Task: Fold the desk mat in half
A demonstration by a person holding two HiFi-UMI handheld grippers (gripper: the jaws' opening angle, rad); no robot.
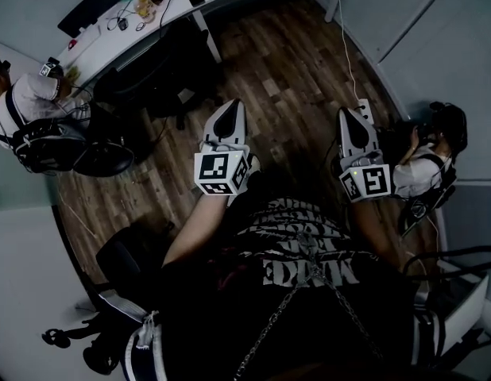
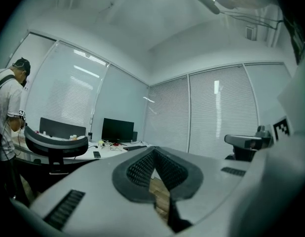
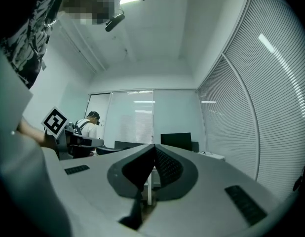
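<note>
No desk mat shows in any view. In the head view both grippers are held out at waist height over a wooden floor point(image 1: 293, 62). My left gripper point(image 1: 231, 105) has its jaws pressed together with nothing between them, and the left gripper view shows the same: left gripper point(image 2: 153, 150) shut, pointing level across the office. My right gripper point(image 1: 353, 114) is also shut and empty. The right gripper view has the right gripper point(image 3: 153, 146) aimed slightly upward at the far windows.
A long white desk point(image 1: 150, 30) with cables and small items runs along the top left. A black office chair point(image 1: 110, 153) and a seated person point(image 1: 31, 105) are at the left. Another person point(image 1: 424, 165) sits at the right. A monitor point(image 2: 118, 131) stands on the desk.
</note>
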